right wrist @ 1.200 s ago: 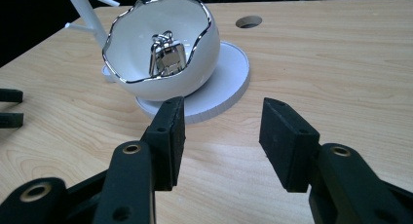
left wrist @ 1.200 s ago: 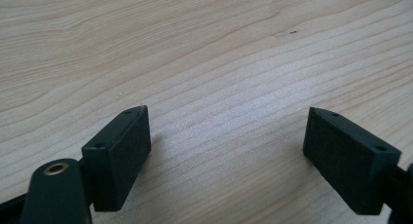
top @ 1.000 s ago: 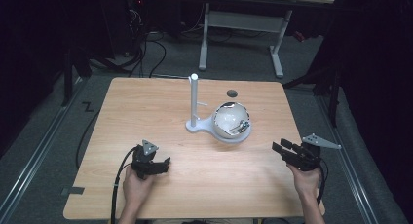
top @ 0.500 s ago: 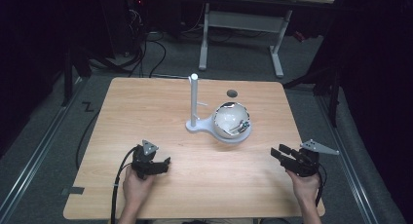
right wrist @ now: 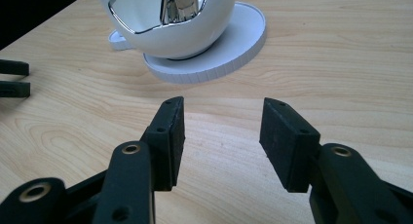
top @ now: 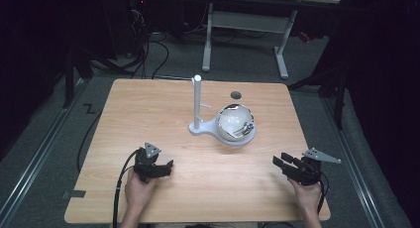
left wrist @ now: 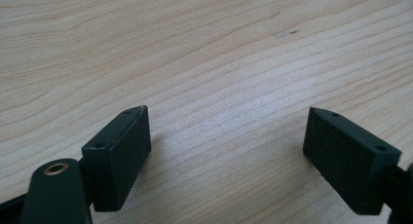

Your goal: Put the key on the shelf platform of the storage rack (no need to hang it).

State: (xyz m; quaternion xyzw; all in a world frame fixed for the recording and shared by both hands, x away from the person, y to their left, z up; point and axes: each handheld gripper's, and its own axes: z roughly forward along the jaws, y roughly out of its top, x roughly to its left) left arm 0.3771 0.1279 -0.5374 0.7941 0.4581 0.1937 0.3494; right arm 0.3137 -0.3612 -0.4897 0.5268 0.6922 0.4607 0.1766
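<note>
A: Where was the bowl point(top: 236, 124) at that moment?

B: It sat on the round white base of the stand point(top: 198, 105), just beside the upright post, past the middle of the bench point(top: 148, 104). In the right gripper view the bowl point(right wrist: 170, 19) had a shiny rim and something metallic inside; I couldn't tell what.

A: And the grippers?

B: Both were on the person's side of the bowl and well apart from it. The left gripper point(top: 166, 167) was near the bench's front edge, off to the left of the bowl. The right gripper point(top: 280, 162) was off to the bowl's right, pointing back toward it.

A: Were the fingers holding anything?

B: No. In the left gripper view the fingers point(left wrist: 119, 156) stood wide, with bare wood between them. The right gripper's fingers point(right wrist: 168, 136) were also spread, nothing between them, and the bowl lay straight ahead.

A: So which step was it?

B: I'd judge it the very start: the approach, nothing grasped yet. The right gripper looked the likelier one to go for the bowl.

A: What would the next move need?

B: Bringing the right gripper forward to the bowl and fitting the spread fingers over its thin rim. The glossy, curved wall would probably slip, so a square, firm bite mattered, without knocking the stand.
</note>
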